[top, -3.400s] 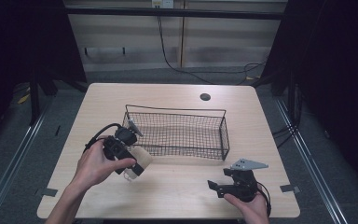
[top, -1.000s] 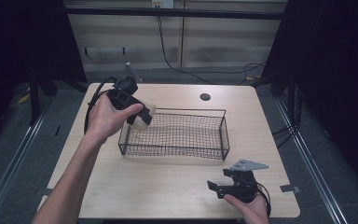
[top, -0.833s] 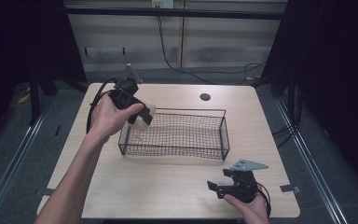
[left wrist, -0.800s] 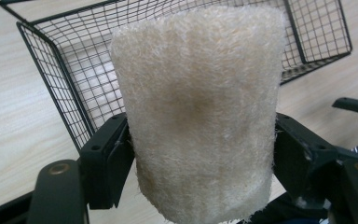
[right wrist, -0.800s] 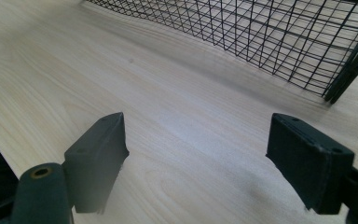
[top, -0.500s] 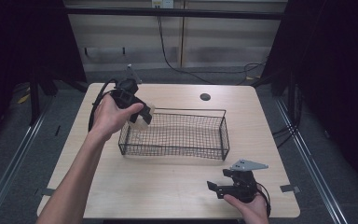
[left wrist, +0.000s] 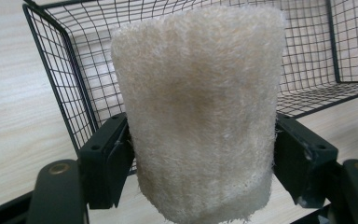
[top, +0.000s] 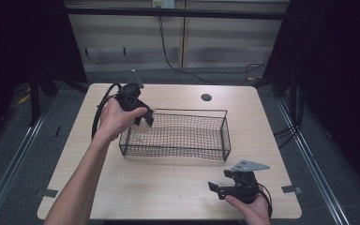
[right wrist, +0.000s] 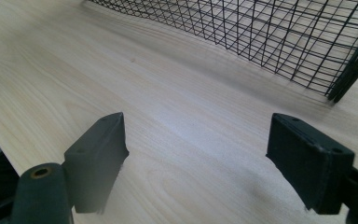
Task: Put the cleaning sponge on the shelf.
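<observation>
The pale loofah sponge (left wrist: pixel 198 107) is pinched upright between the left gripper (top: pixel 143 119)'s jaws and held over the left end of the wire basket (top: pixel 225 136), apparently so it can drop inside once it clears the rim. The right gripper (top: pixel 229 187), jaws spread wide on nothing, rests well apart on the wooden table (top: pixel 168 183), leaving the way unobstructed.

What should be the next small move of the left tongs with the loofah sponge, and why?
Probably lower it a little into the wire basket, then open. The left tongs grip the loofah sponge on both sides, and the high view puts it above the basket's left end, not yet resting on the mesh floor.
</observation>
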A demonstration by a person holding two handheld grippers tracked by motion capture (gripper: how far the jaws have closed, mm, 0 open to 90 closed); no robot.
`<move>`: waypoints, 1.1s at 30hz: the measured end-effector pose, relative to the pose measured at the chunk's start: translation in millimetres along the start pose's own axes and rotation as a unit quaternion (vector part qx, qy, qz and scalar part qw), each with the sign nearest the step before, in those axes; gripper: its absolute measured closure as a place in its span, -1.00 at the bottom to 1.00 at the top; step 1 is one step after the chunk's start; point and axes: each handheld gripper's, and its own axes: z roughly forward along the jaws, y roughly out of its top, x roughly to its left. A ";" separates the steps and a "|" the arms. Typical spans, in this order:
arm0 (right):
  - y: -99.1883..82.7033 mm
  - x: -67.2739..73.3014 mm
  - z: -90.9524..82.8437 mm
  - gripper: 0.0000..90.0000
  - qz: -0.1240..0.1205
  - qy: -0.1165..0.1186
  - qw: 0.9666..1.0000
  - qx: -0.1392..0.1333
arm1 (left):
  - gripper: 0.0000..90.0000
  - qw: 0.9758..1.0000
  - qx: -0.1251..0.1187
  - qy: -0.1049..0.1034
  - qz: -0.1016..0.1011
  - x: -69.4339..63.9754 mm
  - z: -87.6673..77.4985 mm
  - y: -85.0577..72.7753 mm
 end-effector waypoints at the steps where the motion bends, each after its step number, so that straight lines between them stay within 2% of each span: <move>1: -0.1 0.2 0.0 -0.57 0.000 0.000 1.000 0.000 | -0.39 1.000 0.002 0.000 -0.005 1.4 2.1 0.4; 7: 0.0 0.4 0.6 -0.57 0.002 0.002 1.000 0.001 | -0.39 1.000 0.020 0.009 -0.019 11.9 17.1 2.3; 12: -0.1 0.2 0.9 -0.57 0.002 0.003 1.000 0.002 | -0.39 0.999 0.023 0.009 -0.031 17.5 26.5 1.7; 13: -0.2 0.2 1.3 -0.57 0.001 0.004 1.000 0.002 | -0.39 0.999 0.021 0.011 -0.037 17.5 27.6 1.2; 15: -0.1 0.9 1.5 -0.57 0.003 0.003 1.000 0.003 | -0.39 0.999 0.029 0.025 -0.035 18.2 30.1 1.7; 18: 0.0 0.9 1.9 -0.57 0.002 0.004 1.000 0.003 | -0.39 0.998 0.029 0.028 -0.046 20.0 34.2 2.1; 24: -0.2 1.0 1.7 -0.57 0.002 0.003 1.000 0.003 | -0.39 0.997 0.044 0.031 -0.052 24.7 45.1 2.1; 26: -0.2 1.3 2.0 -0.57 0.002 0.004 1.000 0.004 | -0.39 0.997 0.041 0.035 -0.054 24.9 47.2 1.9; 27: -0.3 1.4 2.2 -0.57 0.003 0.006 1.000 0.004 | -0.39 0.997 0.046 0.036 -0.049 26.5 51.0 1.9; 33: -0.4 1.2 2.0 -0.57 0.005 0.005 1.000 0.005 | -0.39 0.996 0.052 0.043 -0.056 29.3 59.9 1.4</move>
